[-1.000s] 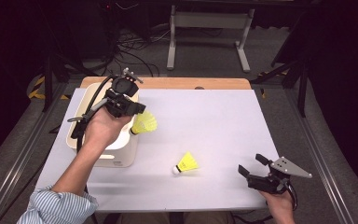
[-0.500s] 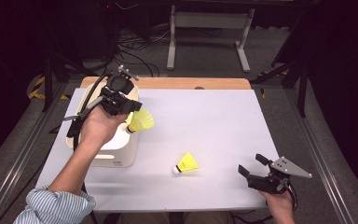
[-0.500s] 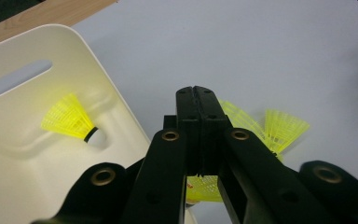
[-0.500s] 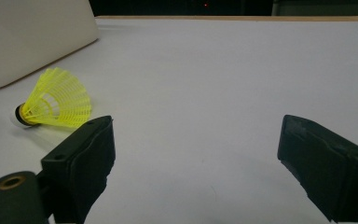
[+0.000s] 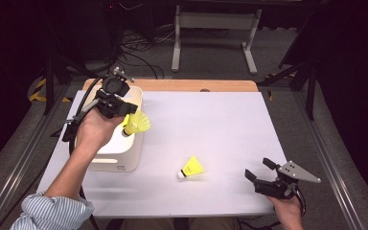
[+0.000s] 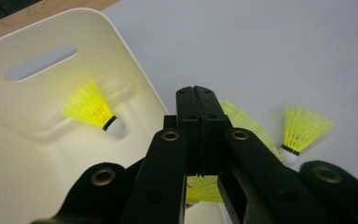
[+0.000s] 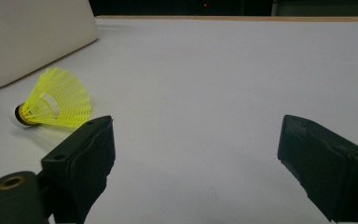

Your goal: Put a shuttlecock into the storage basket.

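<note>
Yellow plastic-skirted shuttlecock with white cork (image 5: 135,124) is pinched by its skirt in the closed jaws of the left gripper (image 5: 124,109), held just above the right rim of the cream rounded plastic bin (image 5: 124,160). A second yellow shuttlecock (image 6: 92,108) is seen lying inside the bin, near the slotted handle wall. A third yellow shuttlecock (image 5: 190,168) lies on the white table sheet (image 5: 220,120), right of the bin and apart from it. The right gripper (image 5: 264,173) is held farther right of the bin, jaws wide, nothing between them. Risk judged: released this close to the rim, the held shuttlecock may strike the edge and fall outside; the thin skirt may also deform in the grip.
</note>
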